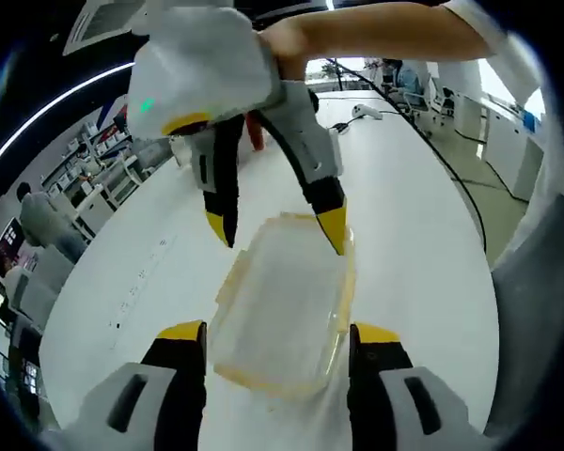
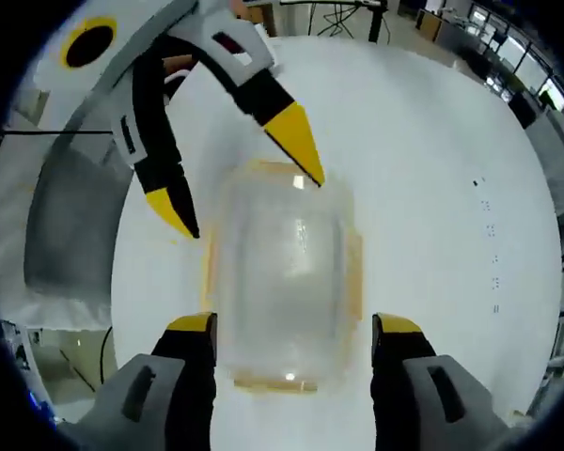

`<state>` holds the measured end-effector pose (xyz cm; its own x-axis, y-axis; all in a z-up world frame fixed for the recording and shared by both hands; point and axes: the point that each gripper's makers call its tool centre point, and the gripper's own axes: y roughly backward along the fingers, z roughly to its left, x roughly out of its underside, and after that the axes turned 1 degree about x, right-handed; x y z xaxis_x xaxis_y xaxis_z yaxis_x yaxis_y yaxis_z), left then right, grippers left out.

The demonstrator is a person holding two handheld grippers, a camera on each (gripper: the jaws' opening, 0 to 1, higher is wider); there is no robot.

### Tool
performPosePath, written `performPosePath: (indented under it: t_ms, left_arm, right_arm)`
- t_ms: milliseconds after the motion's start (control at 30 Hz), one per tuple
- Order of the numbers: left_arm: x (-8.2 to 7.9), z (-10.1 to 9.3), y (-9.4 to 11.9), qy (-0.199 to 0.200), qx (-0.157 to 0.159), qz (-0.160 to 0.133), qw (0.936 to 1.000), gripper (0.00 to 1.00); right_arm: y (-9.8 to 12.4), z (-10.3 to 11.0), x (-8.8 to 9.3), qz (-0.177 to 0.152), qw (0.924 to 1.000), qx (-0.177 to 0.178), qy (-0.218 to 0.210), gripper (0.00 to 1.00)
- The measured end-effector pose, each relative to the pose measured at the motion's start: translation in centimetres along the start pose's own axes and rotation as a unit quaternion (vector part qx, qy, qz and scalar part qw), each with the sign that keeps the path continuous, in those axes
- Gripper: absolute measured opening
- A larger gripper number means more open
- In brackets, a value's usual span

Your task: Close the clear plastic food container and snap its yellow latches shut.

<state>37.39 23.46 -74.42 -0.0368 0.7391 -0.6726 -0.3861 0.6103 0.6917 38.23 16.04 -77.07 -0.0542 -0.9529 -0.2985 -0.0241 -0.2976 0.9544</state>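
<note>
In the left gripper view, the left gripper [image 1: 277,343] has its two yellow-tipped jaws spread wide, holding nothing, with the near end of a clear plastic container [image 1: 282,305] lying between them on a white table [image 1: 423,216]. It is hard to tell whether the jaw tips touch the container's sides or sit just beside them. The container's lid lies on top, and its yellow rim and latches show faintly along the edges. At the far end of the container, the right gripper [image 1: 280,230] reaches down from above, its jaws also spread apart, with one yellow tip at the container's far corner and the other just off its edge. A person's bare forearm [image 1: 376,33] holds that gripper. In the right gripper view, the right gripper [image 2: 294,329] straddles one end of the container [image 2: 282,282] with open, empty jaws, and the left gripper [image 2: 249,197] comes in from the top left, one tip meeting the far rim. Desks and office clutter stand well behind the table.
</note>
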Motion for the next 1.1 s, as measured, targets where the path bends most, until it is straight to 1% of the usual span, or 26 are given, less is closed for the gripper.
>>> performPosePath:
  t_ms: [67,100,133,167,200,267,300,367,433,500,533,633,733,800,867,967,1000,1033,1100]
  left_arm:
    - [0.3,0.5,0.1,0.000,-0.001,0.009,1.0000,0.60]
    - [0.5,0.6,0.2,0.000,0.003,0.015,0.9999,0.60]
    - [0.7,0.6,0.2,0.000,0.011,0.021,0.9997,0.61]
    - [0.8,0.7,0.1,-0.002,0.012,0.023,0.9997,0.62]
    - [0.9,0.8,0.1,-0.006,0.013,0.026,0.9996,0.62]
    - [1.0,0.8,0.0,-0.003,0.026,0.030,0.9992,0.61]
    - [1.1,0.7,-0.2,-0.001,0.035,0.032,0.9989,0.61]
    - [1.3,0.6,-0.4,-0.002,0.046,0.029,0.9985,0.62]
    - [1.3,0.6,-0.6,0.008,0.052,0.026,0.9983,0.62]
    - [1.5,0.5,-0.9,0.005,0.060,0.028,0.9978,0.63]
    - [1.6,0.5,-1.0,0.004,0.062,0.028,0.9977,0.64]
    - [2.4,0.9,-1.6,-0.005,0.059,0.045,0.9972,0.70]
    - [2.5,1.2,-1.8,-0.004,0.060,0.043,0.9973,0.73]
    - [2.4,1.1,-2.0,0.004,0.067,0.040,0.9969,0.73]
    - [2.5,0.9,-2.2,0.003,0.073,0.041,0.9965,0.72]
    - [2.7,0.4,-2.4,0.003,0.084,0.048,0.9953,0.67]
    - [2.7,0.0,-2.4,0.000,0.093,0.048,0.9945,0.63]
    - [2.7,0.1,-2.4,-0.002,0.085,0.049,0.9952,0.63]
    - [2.7,0.0,-2.4,-0.008,0.086,0.052,0.9949,0.63]
  right_arm:
    - [0.3,0.5,0.2,-0.012,0.9999,0.008,-0.007,0.71]
    - [0.4,0.6,0.2,-0.020,0.9996,0.014,-0.015,0.73]
    - [0.5,1.1,0.1,-0.033,0.9991,0.013,-0.022,0.75]
    - [0.5,1.1,-0.2,-0.044,0.9983,0.013,-0.035,0.78]
    - [0.6,1.2,0.2,-0.038,0.9986,0.011,-0.034,0.80]
    - [0.6,1.2,0.8,-0.030,0.9985,0.026,-0.038,0.80]
    - [0.8,1.3,1.6,-0.012,0.9985,0.032,-0.043,0.80]
    - [0.7,1.9,1.9,-0.016,0.9986,0.033,-0.038,0.77]
    - [0.7,2.4,2.2,-0.020,0.9986,0.035,-0.035,0.75]
    - [0.5,2.3,2.6,-0.027,0.9982,0.038,-0.039,0.74]
    - [0.4,2.3,2.6,-0.029,0.9980,0.037,-0.043,0.74]
    - [0.0,1.7,2.9,-0.048,0.9947,0.043,-0.080,0.73]
    - [0.0,1.6,3.0,-0.063,0.9938,0.043,-0.081,0.70]
    - [-0.1,1.6,3.1,-0.067,0.9931,0.039,-0.087,0.70]
    - [-0.4,1.9,3.4,-0.062,0.9936,0.034,-0.088,0.69]
    - [-0.7,1.9,3.8,-0.055,0.9946,0.040,-0.078,0.66]
    - [-0.6,1.8,3.8,-0.057,0.9945,0.043,-0.076,0.64]
    - [-0.6,1.4,3.7,-0.058,0.9942,0.048,-0.077,0.63]
    - [-0.5,1.1,3.8,-0.061,0.9936,0.055,-0.077,0.60]
